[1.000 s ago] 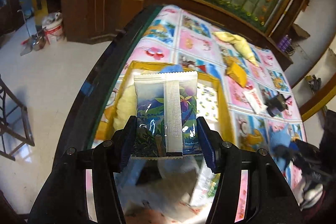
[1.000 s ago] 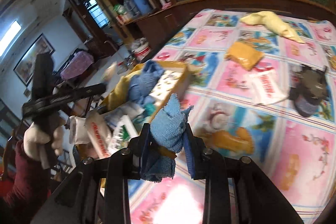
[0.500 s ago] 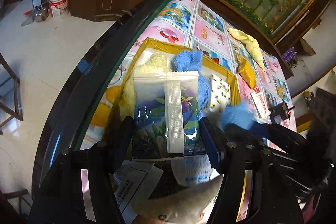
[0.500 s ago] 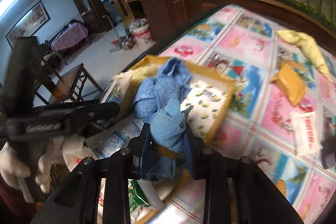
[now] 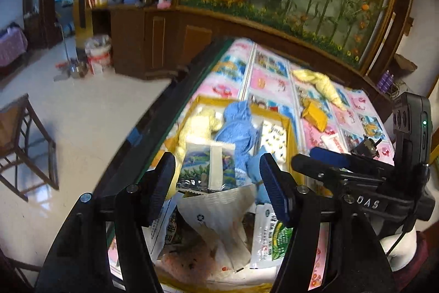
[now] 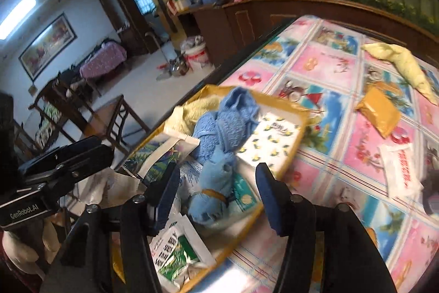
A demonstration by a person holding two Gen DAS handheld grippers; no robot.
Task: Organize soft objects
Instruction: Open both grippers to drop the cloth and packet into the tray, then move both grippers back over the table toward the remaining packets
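A yellow tray (image 5: 274,116) (image 6: 277,102) at the table's near left edge holds a pale yellow cloth (image 5: 197,125), a big blue towel (image 5: 236,125) (image 6: 227,120), a lemon-print pack (image 6: 271,139) and several sachets. My left gripper (image 5: 218,186) hangs open above it. The landscape-print packet (image 5: 208,166) lies loose in the tray beyond its fingertips. My right gripper (image 6: 218,199) is over the tray's near half and its jaws are opening. The small blue cloth (image 6: 216,191) rests in the tray between them, clear of both pads.
On the patterned tablecloth to the right lie a yellow cloth (image 6: 397,62), an orange packet (image 6: 378,109), a white sachet with red print (image 6: 400,169) and a dark object (image 5: 367,147). The table's dark edge (image 5: 164,106) drops to the floor on the left, with a wooden chair (image 5: 24,144) there.
My left gripper let go of the printed packet, which now lies in the tray, and pulled back and up. My right gripper carried the small blue cloth over the tray and opened off it.
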